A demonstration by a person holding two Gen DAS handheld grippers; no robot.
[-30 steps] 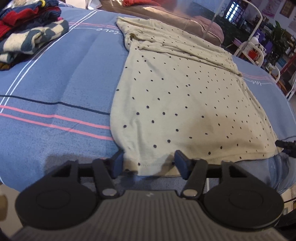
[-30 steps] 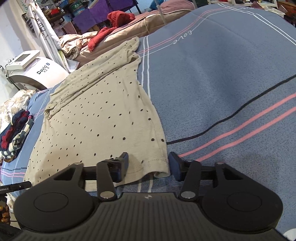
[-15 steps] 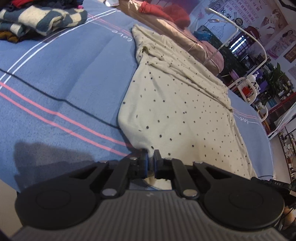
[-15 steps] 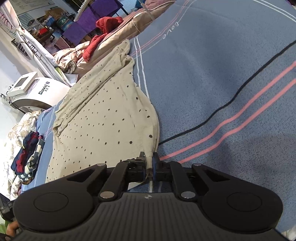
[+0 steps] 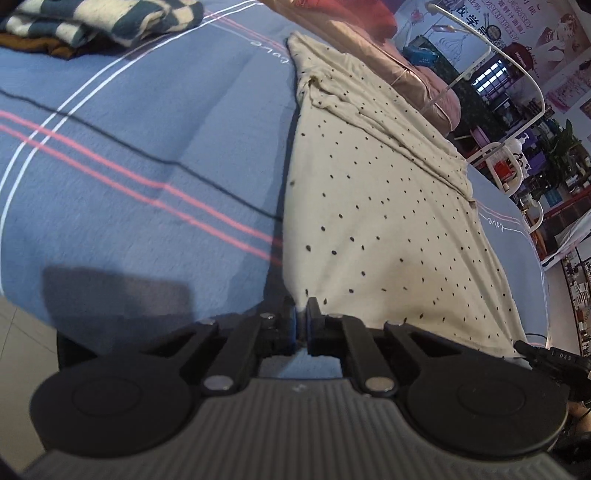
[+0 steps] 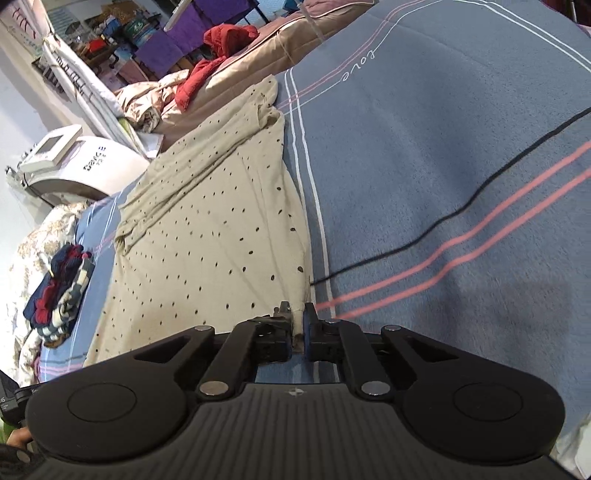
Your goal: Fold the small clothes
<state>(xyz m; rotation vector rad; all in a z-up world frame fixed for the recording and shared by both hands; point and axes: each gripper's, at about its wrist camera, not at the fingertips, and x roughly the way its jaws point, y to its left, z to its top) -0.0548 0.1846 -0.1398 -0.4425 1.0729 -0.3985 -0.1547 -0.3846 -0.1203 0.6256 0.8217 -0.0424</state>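
A cream garment with small black dots (image 5: 376, 206) lies spread on the blue striped bed cover (image 5: 129, 184). My left gripper (image 5: 301, 317) is shut on its near left hem corner, and the cloth rises taut from the jaws. In the right wrist view the same garment (image 6: 207, 236) stretches away, and my right gripper (image 6: 298, 325) is shut on its near right hem corner. Both corners are lifted off the cover. The far end with the sleeves lies bunched near the cover's far edge.
A pile of striped and dark folded clothes (image 5: 103, 22) sits at the far left of the bed, also seen in the right wrist view (image 6: 59, 288). Pink bedding with a red garment (image 6: 218, 55) lies beyond. A white machine (image 6: 77, 162) stands beside the bed.
Both grippers went from open around the hem corners to shut on them. They have since lifted the corners, pulling the near hem up and taut.
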